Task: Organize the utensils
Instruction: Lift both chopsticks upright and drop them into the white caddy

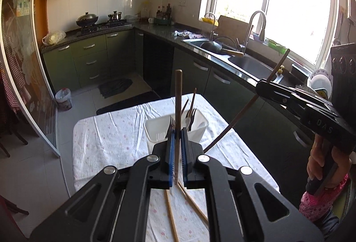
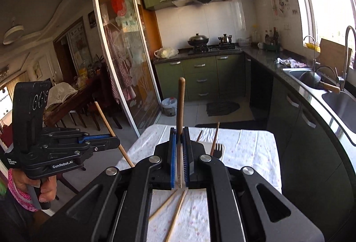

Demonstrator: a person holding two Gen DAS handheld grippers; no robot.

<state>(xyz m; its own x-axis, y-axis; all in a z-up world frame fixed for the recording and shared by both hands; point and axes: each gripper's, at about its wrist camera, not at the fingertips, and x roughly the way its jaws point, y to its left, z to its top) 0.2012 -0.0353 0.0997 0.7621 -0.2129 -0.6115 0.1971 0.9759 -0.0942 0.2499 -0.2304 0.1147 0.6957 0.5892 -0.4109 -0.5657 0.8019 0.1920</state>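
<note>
Both tools are loaded. The left gripper [image 1: 177, 130] is pinched on a pale chopstick [image 1: 178, 95], which stands nearly upright between the blue pads. The right gripper [image 2: 179, 130] is clamped on a dark chopstick [image 2: 180, 104] in the same way. We judge each stick is gripped near its middle so that either end stays free to be steered into the holder.

The white holder [image 1: 200, 128] stands on the clothed table [image 1: 106, 130], beyond the left gripper. It already carries forks [image 1: 193, 114] and a few stick handles. Both grippers are clear of the cloth, well above it. We read this as the carry stage, with the drop into the holder not yet made.

Two more chopsticks [image 1: 171, 215] lie loose on the cloth, below the left tool. So the task is only partly done, by our estimate.

View differences:
- Left wrist view shows the holder's walls and slotted side. It also shows the right gripper from outside, its dark stick slanting down towards the table, and the hand [image 1: 320, 164] on its grip.
- Right wrist view hides most of the holder behind its own jaws; only a fork and handles peek out. It alone shows the left tool side-on, its pale stick tilted, and the dining room behind the glass door [image 2: 124, 59].
</note>
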